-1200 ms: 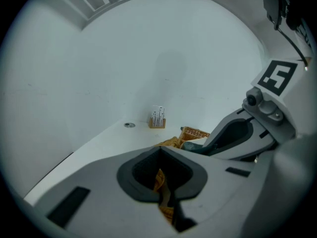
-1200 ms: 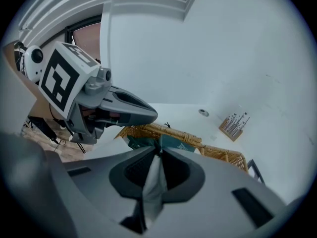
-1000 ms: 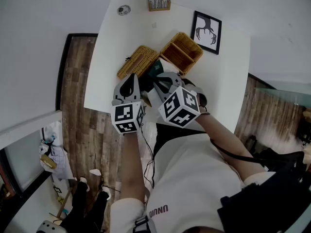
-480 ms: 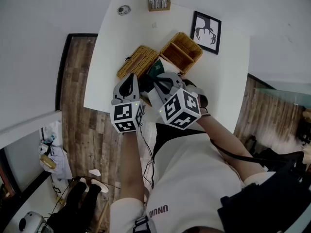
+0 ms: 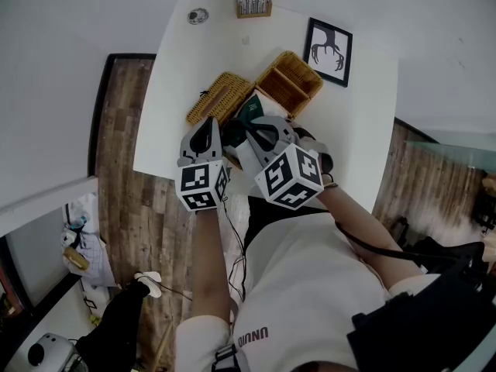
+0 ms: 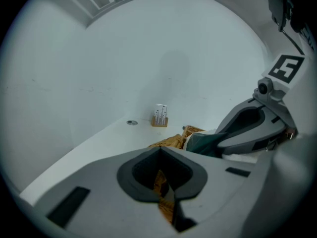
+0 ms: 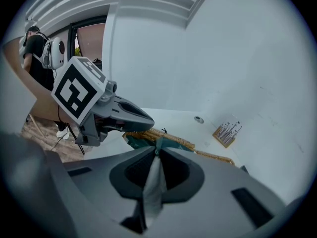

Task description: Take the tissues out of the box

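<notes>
My right gripper has its fingers closed on a white tissue — it hangs as a twisted strip between them. It's soft, near weightless and likely tears easily, so I'd pinch a bunched fold, not a single edge. The green tissue pack sits just past the right fingertips, on the surface. My left gripper has its fingers closed too — wicker shows through their slit, and I can't tell if it's pinched. A flat wicker piece lies just ahead of the left fingers. The open wicker basket beyond the right ones looks empty.
</notes>
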`<state>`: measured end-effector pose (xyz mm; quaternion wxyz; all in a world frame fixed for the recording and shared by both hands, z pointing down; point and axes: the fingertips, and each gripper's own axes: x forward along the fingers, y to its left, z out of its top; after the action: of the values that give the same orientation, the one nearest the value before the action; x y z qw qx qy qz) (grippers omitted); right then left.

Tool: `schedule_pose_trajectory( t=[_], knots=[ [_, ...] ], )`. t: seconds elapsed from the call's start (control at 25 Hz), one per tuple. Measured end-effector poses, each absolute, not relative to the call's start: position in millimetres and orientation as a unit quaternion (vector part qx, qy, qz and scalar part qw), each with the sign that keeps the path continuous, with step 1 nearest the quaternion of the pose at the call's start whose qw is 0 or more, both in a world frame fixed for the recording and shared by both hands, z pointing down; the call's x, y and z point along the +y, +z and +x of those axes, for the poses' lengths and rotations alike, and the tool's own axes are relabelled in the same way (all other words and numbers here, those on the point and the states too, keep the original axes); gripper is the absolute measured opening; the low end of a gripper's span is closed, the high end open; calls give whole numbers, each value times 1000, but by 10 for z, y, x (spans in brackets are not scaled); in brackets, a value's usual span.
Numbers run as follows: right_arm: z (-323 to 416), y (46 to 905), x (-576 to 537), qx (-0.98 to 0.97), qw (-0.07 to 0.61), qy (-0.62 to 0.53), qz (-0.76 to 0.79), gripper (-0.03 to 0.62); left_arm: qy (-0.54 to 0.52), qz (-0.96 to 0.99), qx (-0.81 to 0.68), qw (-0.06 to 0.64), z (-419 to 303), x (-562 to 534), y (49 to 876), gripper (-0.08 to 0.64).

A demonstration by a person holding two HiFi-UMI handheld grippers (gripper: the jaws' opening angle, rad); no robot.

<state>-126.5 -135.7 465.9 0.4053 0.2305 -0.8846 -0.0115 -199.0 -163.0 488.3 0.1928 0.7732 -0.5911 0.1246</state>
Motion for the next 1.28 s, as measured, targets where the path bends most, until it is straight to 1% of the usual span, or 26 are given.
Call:
schedule_pose_trajectory(
  t=[0.36, 0.6, 1.04, 1.28],
  knots=[
    [-1237, 4522, -1368, -890, 386, -17, 242, 40, 124, 769, -596, 197, -2022, -1630, 4888, 12],
    [-1197, 4414, -1379, -894, 372, -15, 252, 40, 98, 761, -609, 201, -2111, -1640, 4813, 12],
    [-1123, 4240, -1447, -896, 350, -27, 271, 40, 87, 768, -614, 162, -2076, -1671, 4495, 12],
    [-1045, 4040, -1560, -897, 332, -43, 289, 40, 68, 765, -628, 129, -2061, -1671, 4144, 12]
  ],
)
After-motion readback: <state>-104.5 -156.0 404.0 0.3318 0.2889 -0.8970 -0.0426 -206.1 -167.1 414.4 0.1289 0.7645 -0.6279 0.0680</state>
